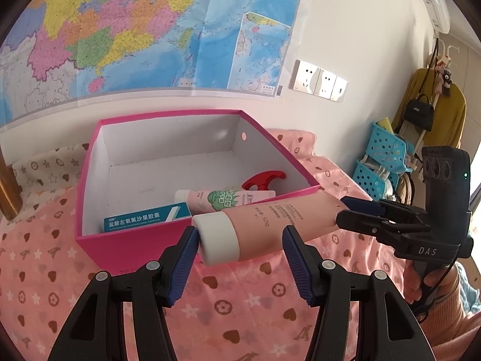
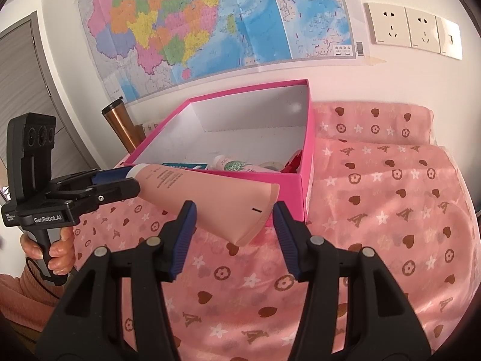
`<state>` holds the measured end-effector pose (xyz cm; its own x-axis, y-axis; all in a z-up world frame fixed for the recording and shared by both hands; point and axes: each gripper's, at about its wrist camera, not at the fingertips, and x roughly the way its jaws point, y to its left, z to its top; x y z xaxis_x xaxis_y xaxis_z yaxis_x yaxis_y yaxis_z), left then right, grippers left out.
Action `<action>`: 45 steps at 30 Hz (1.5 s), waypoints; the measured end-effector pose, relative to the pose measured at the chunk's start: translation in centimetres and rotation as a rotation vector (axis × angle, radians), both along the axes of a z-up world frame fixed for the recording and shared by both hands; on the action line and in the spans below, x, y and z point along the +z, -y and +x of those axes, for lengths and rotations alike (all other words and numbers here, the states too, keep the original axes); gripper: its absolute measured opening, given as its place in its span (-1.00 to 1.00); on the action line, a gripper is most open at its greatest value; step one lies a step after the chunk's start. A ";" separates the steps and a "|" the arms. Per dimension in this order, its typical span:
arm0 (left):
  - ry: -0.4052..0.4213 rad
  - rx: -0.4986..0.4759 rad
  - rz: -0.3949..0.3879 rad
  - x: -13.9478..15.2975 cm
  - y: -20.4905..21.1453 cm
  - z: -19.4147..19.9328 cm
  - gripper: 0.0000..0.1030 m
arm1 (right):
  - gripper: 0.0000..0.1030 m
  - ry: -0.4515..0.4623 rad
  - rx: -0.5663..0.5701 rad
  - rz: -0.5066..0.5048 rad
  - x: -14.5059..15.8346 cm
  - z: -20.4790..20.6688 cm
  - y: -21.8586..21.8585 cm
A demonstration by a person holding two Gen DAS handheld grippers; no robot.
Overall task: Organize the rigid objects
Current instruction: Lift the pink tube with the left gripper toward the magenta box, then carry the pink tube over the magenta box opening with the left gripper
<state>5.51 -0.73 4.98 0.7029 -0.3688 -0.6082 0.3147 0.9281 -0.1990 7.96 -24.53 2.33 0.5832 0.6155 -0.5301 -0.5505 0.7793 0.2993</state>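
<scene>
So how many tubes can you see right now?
2. A pink tube spans left gripper to right gripper, before the box; a white tube lies inside it. Its near wall may hide more.

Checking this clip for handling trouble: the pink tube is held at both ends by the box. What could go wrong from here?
1. The left claw holds the tube only by its smooth white cap; it could slip.
2. The tube sits level with the pink box's near rim and might catch it, shoving the box.
3. A carton and a small tube already crowd the box's near side.
</scene>
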 end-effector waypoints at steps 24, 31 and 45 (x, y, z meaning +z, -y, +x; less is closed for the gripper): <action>0.010 0.008 0.002 0.4 0.0 0.7 0.13 | 0.08 0.027 -0.006 0.012 0.6 0.4 0.0; 0.018 0.008 0.004 0.6 0.1 0.7 0.13 | 0.08 0.031 -0.008 0.014 0.8 0.5 0.0; 0.025 0.008 0.011 0.8 0.3 0.9 0.13 | 0.08 0.035 -0.009 0.016 0.8 0.6 0.1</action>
